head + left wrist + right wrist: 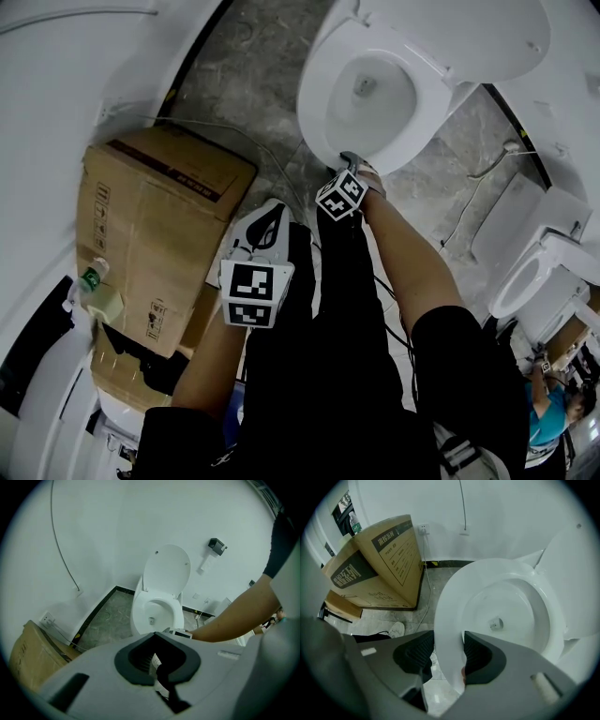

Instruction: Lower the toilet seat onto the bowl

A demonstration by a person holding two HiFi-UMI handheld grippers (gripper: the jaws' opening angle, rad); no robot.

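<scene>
1. Right gripper (449,654) clamps the seat's (446,597) front rim; the seat lies flat on or just above the bowl (508,599).
2. Left gripper (157,648), closed and empty, hangs farther from the bowl.

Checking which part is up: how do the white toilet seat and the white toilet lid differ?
The white ring-shaped toilet seat lies low over the bowl; the solid white oval toilet lid stands upright against the wall. The right gripper clamps the seat's front rim; nothing touches the lid. Both are glossy white.
</scene>
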